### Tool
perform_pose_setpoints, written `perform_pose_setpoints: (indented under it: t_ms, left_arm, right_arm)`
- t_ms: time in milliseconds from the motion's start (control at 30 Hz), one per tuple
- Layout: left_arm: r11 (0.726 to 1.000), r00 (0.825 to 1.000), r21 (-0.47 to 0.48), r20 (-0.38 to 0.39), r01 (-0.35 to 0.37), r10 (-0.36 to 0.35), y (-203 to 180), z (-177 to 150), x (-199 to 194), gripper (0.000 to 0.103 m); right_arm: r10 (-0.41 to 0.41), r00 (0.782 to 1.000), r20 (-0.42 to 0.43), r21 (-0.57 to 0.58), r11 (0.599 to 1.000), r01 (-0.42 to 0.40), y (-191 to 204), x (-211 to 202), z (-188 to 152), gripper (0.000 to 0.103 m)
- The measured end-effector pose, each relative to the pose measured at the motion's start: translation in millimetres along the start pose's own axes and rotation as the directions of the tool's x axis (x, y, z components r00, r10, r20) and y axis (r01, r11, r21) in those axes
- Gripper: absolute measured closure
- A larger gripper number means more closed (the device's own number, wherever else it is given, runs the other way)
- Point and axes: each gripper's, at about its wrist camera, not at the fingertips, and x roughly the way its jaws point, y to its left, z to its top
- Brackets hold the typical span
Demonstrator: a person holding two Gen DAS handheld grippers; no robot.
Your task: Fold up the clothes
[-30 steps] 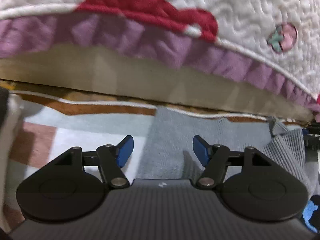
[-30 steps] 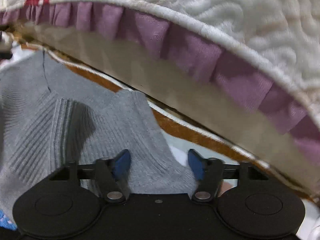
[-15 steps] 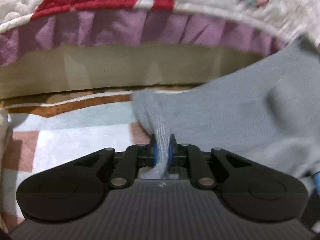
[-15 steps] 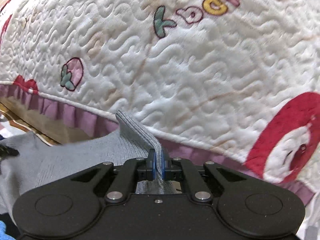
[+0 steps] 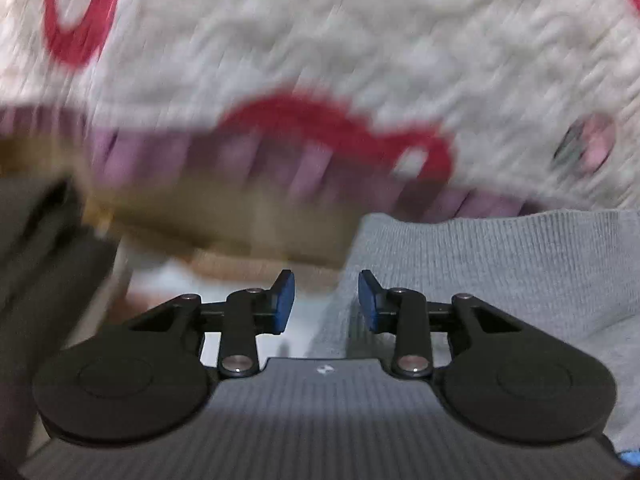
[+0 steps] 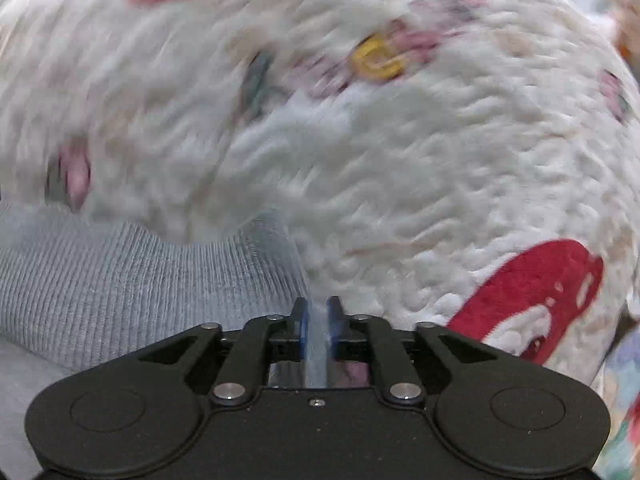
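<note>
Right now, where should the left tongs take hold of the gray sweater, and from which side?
Grip the gray sweater at its near left edge, where the knit hangs just ahead of the left tongs. Come straight forward with that edge between the opening jaws; nothing is pinched there now. A thin free edge fits them better than the flat middle. The right tongs have knit between them while opening.

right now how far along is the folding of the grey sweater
Early. Done: the grey sweater has been lifted toward the white quilt. In hand: the right tool has a strip of knit between its pads, jaws opening; the left tool is opening too, its pads off the cloth. Left: no finished fold shows, so laying it flat and folding it remain.
</note>
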Motion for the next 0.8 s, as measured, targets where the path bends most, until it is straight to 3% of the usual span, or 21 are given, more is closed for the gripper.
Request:
perform_pose_setpoints:
  t_ms: [67,233,333,400,500,700,800]
  left_arm:
    - [0.999,0.999,0.011,-0.024,0.045,-0.045,3.7,-16.6,-8.7,0.046]
    - [0.979,0.980,0.116,-0.131,0.165,-0.149,-3.1,-57.7,-24.7,0.045]
    - [0.973,0.960,0.176,-0.260,0.152,-0.103,-13.8,-75.8,-35.0,0.043]
    - [0.969,0.958,0.201,-0.274,0.146,-0.088,-16.5,-84.5,-52.3,0.039]
    - [0.968,0.939,0.143,-0.306,0.206,-0.154,-5.3,-98.4,-79.2,0.036]
    - [0.978,0.913,0.021,-0.363,0.209,-0.187,26.5,-114.8,-103.7,0.032]
    - [0.948,0.892,-0.063,-0.323,0.312,-0.315,31.2,-100.8,-118.4,0.031]
  right_arm:
    - [0.025,0.998,-0.059,-0.003,1.000,-0.026,2.5,2.9,-16.9,0.049]
    - [0.116,0.968,-0.221,0.038,0.993,-0.110,-6.6,-1.8,-65.0,0.049]
    - [0.078,0.951,-0.299,-0.032,0.995,-0.092,-9.6,-2.6,-86.8,0.048]
    - [0.056,0.942,-0.330,-0.016,0.998,-0.064,-16.9,-3.0,-93.6,0.048]
    - [0.043,0.929,-0.366,0.042,0.999,-0.030,-27.2,-4.4,-97.3,0.047]
    - [0.047,0.916,-0.399,0.215,0.976,0.043,-32.7,-20.5,-91.3,0.045]
    - [0.077,0.899,-0.430,0.283,0.958,0.053,-24.6,-40.1,-92.7,0.045]
